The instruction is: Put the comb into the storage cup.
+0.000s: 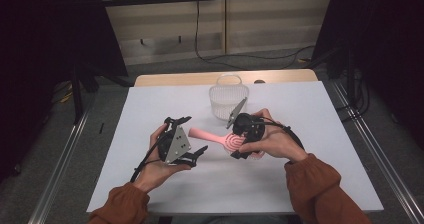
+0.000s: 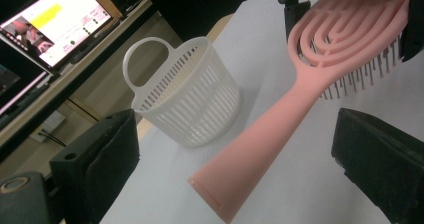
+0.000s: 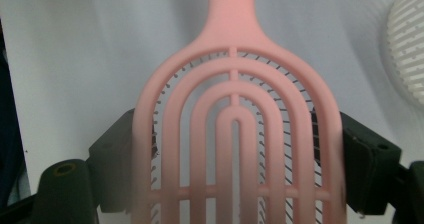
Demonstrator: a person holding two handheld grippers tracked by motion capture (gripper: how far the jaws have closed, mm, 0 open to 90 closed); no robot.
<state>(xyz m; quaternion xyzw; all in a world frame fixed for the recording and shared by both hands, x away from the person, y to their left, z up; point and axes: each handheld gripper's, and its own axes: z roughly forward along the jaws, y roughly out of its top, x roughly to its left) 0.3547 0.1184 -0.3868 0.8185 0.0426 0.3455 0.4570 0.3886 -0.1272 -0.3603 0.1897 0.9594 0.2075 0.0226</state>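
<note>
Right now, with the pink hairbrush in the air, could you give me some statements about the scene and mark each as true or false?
1. The right gripper is shut on the head of the pink hairbrush. True.
2. The left gripper clamps the brush handle. False: its jaws stand open on either side of the handle, with clear gaps.
3. The white basket stands upright on the table, beyond the brush. True.
4. The brush lies inside the basket. False: it is held outside the basket, handle pointing toward the left gripper.
5. The basket has solid walls. False: its walls are slotted, with a loop handle on the rim.
</note>
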